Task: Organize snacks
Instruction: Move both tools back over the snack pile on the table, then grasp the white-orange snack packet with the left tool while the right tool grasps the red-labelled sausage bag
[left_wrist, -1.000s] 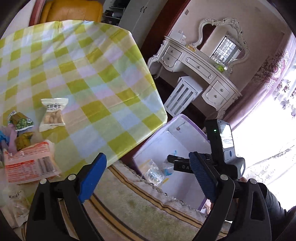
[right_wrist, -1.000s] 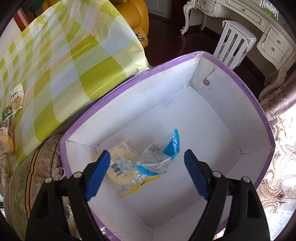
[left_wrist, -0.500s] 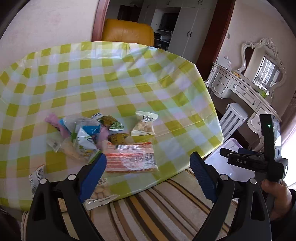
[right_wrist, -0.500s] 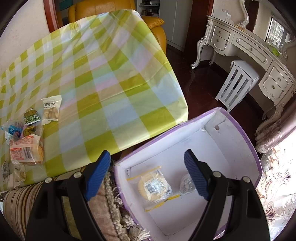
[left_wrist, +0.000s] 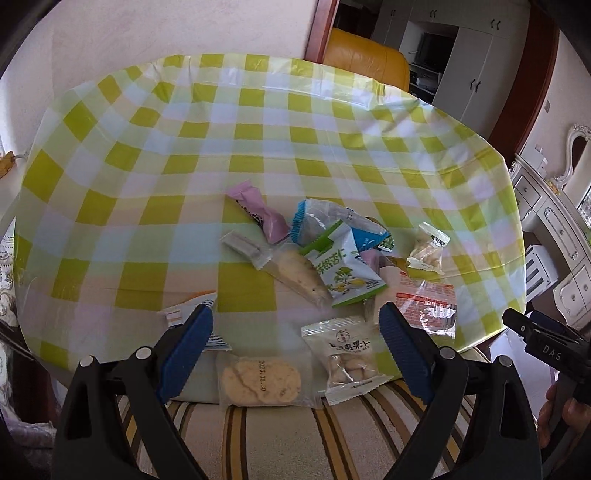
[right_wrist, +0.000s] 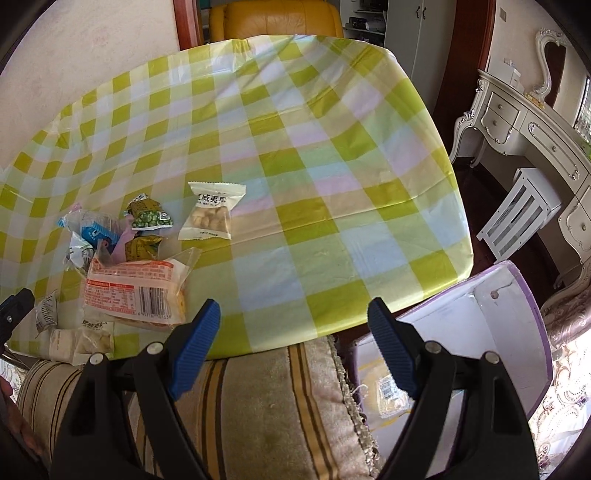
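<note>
**Both grippers empty above the snack pile**

The worktop (left_wrist: 258, 122) under a yellow-green checked plastic cloth carries the loose snack packets. Off its right edge sits a purple-rimmed white box (right_wrist: 517, 295) with a clear-wrapped round cake (right_wrist: 388, 391) inside. The left gripper (left_wrist: 295, 347) hangs wide open — nothing between its blue pads — over a clear-wrapped round cracker (left_wrist: 260, 380) and a white nut packet (left_wrist: 347, 354). The right gripper (right_wrist: 291, 343) is wide and empty too, near a red-printed bread bag (right_wrist: 136, 291).

Snack packets (left_wrist: 332, 273) are lying in a loose heap near the checked tablecloth's (left_wrist: 258, 140) front edge; two more are lying inside the purple-rimmed box (right_wrist: 517, 314) beside it.
</note>
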